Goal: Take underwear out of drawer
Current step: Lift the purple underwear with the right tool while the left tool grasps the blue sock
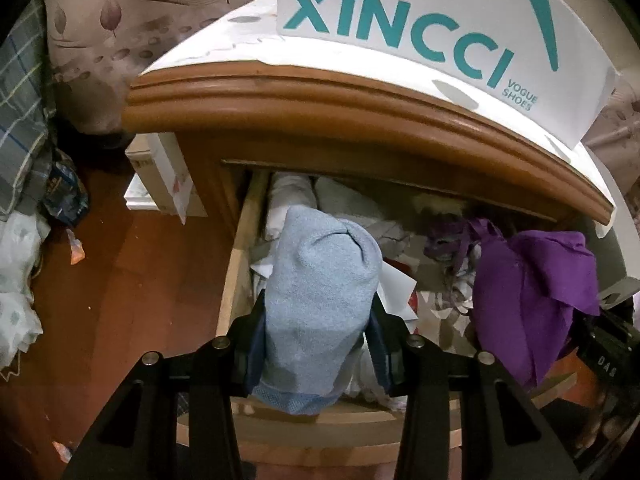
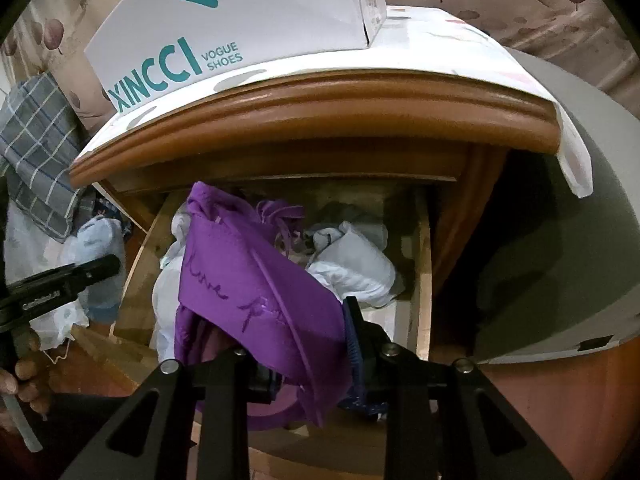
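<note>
Pale-blue knitted underwear sits clamped between the pads of the left gripper, raised above the open drawer near its left wall; purple underwear is pinched in the right gripper, draped over the drawer's middle; both claws are closed on cloth, neither open; judged advice: lift each piece straight up until its hanging ends clear the drawer's front edge and the loose white garments beneath, then carry outward; the cabinet top overhangs behind.

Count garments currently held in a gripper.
2. A light blue knit garment is clamped in the left gripper above the open wooden drawer; a purple fabric garment is in the right gripper. More clothes in the drawer lie unheld.
</note>
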